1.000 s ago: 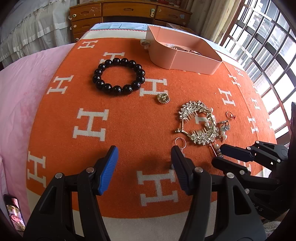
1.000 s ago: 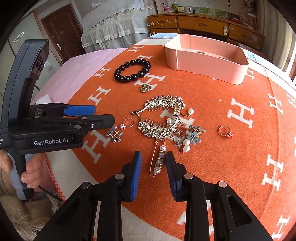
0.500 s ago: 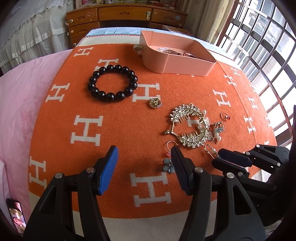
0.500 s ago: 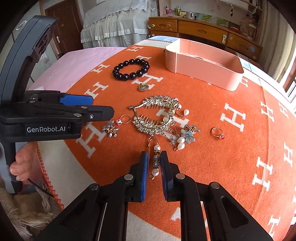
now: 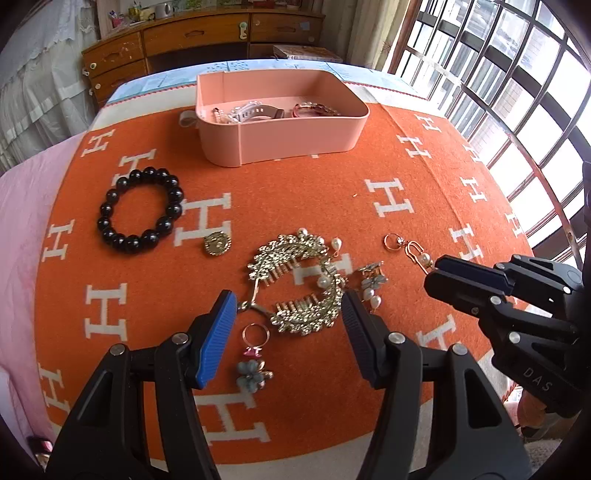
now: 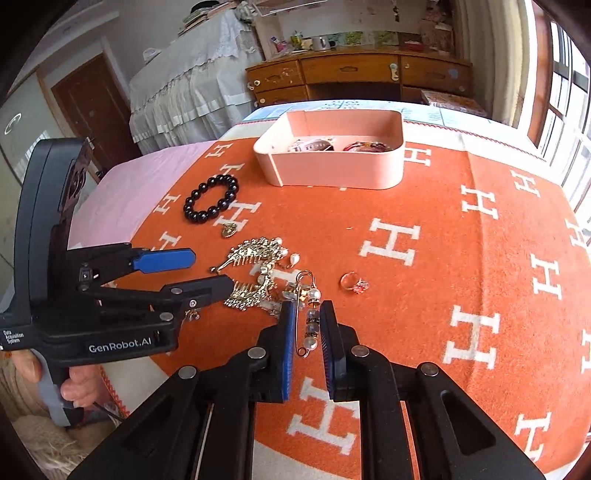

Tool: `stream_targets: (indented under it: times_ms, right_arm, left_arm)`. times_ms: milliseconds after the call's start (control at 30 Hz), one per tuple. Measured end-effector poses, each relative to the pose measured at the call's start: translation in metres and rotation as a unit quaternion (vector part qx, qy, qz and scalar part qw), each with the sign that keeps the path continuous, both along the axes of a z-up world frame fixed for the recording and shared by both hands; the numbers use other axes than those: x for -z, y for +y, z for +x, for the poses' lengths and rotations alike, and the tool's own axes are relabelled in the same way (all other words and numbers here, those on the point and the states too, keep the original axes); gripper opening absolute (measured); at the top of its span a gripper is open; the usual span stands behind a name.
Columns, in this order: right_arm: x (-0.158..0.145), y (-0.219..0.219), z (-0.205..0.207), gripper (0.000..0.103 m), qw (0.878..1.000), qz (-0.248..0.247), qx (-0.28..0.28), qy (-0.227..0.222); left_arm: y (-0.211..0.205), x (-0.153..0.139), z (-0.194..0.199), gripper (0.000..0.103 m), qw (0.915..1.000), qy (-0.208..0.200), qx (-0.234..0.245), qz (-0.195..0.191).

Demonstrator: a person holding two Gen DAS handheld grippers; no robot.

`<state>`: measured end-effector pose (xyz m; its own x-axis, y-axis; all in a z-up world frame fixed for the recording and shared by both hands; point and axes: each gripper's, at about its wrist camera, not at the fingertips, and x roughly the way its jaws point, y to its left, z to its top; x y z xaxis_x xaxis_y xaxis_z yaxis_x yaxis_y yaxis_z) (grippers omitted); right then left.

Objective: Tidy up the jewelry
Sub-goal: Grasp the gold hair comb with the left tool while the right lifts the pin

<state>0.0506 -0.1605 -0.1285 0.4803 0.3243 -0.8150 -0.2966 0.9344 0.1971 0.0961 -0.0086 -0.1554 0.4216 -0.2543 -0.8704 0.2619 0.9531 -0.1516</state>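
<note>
My right gripper (image 6: 307, 323) is shut on a gold pearl safety-pin brooch (image 6: 309, 315) and holds it above the orange blanket; the brooch also shows in the left wrist view (image 5: 419, 254). My left gripper (image 5: 288, 317) is open and empty, its jaws on either side of a gold rhinestone hair comb (image 5: 295, 280). Loose on the blanket lie a black bead bracelet (image 5: 140, 208), a small gold pendant (image 5: 218, 243), a flower earring with a ring (image 5: 253, 363), a pearl flower earring (image 5: 373, 286) and a red-stone ring (image 6: 354, 282). A pink box (image 5: 295, 138) at the far side holds watches and bracelets.
The orange blanket with white H marks (image 5: 295, 192) covers a bed; pink sheet (image 5: 22, 206) lies at its left. A wooden dresser (image 5: 199, 33) stands beyond the bed and a barred window (image 5: 517, 85) is at the right.
My right gripper closed on the pearl brooch and lifted it up and away from the comb. My left gripper moved forward until its open jaws flank the comb.
</note>
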Motion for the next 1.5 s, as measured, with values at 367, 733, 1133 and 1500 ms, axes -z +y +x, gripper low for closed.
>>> stream_targets:
  times_ms: [367,733,1133,1500]
  right_arm:
    - [0.002,-0.016,0.007,0.013,1.0,0.024,0.017,0.005]
    - [0.004,-0.019,0.008,0.013,0.999,0.035,0.017,0.01]
    - [-0.002,-0.021,0.007,0.013,0.999,0.04,0.021,0.005]
    - [-0.001,-0.026,0.009,0.013,0.998,0.047,0.03,0.01]
  left_arm:
    - [-0.024,0.017,0.049,0.022,0.9949,0.093,-0.038,-0.017]
    - [-0.034,0.018,0.057,0.017,0.9929,0.111,-0.043,0.007]
    - [-0.048,0.02,0.068,0.022,0.9895,0.131,-0.05,0.037]
    - [-0.068,0.02,0.074,0.014,0.9883,0.129,-0.06,0.057]
